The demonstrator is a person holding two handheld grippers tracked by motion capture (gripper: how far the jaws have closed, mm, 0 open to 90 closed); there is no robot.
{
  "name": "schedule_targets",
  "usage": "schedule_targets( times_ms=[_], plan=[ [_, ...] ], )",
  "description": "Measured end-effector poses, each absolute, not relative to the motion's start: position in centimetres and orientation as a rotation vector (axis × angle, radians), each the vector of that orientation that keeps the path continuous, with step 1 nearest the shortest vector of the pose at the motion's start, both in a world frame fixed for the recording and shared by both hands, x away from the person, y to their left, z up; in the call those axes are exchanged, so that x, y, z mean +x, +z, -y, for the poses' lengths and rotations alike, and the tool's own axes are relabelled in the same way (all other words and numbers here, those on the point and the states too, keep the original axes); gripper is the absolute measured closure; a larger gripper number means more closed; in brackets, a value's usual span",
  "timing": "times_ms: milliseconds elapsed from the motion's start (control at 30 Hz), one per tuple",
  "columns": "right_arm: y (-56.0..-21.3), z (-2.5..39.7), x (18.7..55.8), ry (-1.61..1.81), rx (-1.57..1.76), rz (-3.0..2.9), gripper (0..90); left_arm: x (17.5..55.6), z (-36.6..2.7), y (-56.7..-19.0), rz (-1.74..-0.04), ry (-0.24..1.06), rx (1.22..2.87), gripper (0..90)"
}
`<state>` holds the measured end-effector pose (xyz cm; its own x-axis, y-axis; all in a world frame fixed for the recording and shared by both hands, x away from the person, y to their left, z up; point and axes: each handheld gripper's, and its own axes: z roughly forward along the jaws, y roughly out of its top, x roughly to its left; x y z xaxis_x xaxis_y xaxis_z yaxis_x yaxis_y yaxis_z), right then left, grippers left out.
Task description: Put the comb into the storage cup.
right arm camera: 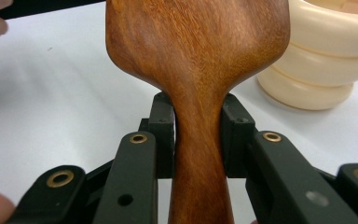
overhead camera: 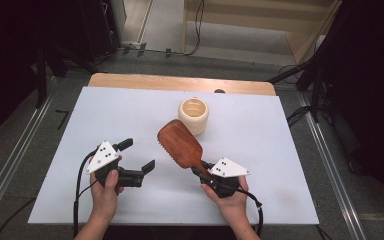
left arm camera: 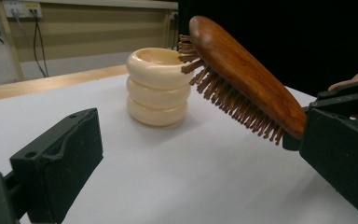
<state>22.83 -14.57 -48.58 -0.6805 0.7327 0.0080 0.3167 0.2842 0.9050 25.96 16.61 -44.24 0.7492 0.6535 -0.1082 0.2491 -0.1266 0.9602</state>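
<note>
The reddish-brown wooden paddle hairbrush (overhead camera: 180, 143) hangs above the white tabletop (overhead camera: 105, 115), tilted upward, its bristles facing down and left. The right gripper (overhead camera: 198, 169) clamps its narrow handle from both sides. Just beyond the brush head stands a cream ribbed cup (overhead camera: 194, 115). The left gripper (overhead camera: 139, 155) sits nearby, jaws spread and holding nothing.
</note>
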Motion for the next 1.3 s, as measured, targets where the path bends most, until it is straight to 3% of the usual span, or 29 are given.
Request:
schedule_targets(
  times_ms=[1300],
  plan=[
    [-48.0, 14.2, 21.9, 1.48, 0.834, -2.109, 69.4, 27.7, -10.8, -44.1, -0.696, 0.209, 1.697, 0.0]
  ],
)
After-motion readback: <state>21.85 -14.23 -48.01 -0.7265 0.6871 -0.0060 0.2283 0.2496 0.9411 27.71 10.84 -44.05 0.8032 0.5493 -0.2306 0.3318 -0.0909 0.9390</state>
